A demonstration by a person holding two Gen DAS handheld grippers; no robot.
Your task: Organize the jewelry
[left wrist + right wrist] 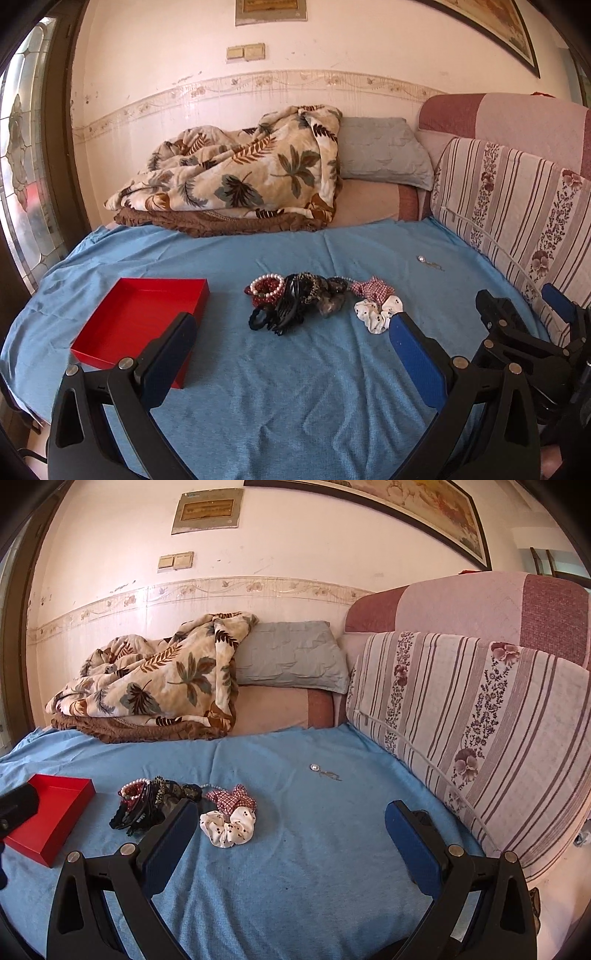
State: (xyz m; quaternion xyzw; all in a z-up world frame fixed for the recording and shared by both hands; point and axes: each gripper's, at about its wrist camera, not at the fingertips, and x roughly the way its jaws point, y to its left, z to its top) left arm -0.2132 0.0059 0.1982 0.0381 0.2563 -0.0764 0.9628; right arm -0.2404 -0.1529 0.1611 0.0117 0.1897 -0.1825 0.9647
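Both tools hover low over a bed covered with a light blue cotton sheet (295, 387), and each is spread wide with nothing between its blue pads. The left tool (291, 325) frames the shallow red cardboard box (136, 314), whose near corner is hidden behind the left pad. The right tool (291, 812) frames bare sheet; its left finger covers the near edge of the heap.

Taking the box as landmark, the jewelry lies to its right in a tangled heap: a white pearl bead bracelet (266, 285) around dark red beads nearest the box, then a black plastic claw hair clip (286, 312) and darker pieces too entangled to tell apart. Further right of the box lie a red-and-white checked fabric scrunchie (369, 288) and, touching it on the near side, a white dotted fabric scrunchie (375, 314), partly covered in the left view by the left tool's right pad. A small silver pendant on a thin chain (325, 771) lies alone, well apart from the heap and farthest from the box; its chain is barely legible.

Beyond the box, against the wall, rest a crumpled leaf-print fleece blanket (236, 173) and a grey-blue pillow (384, 151), its left end tucked under the blanket. A striped floral cushion (480, 716) is cut off at the right edge.
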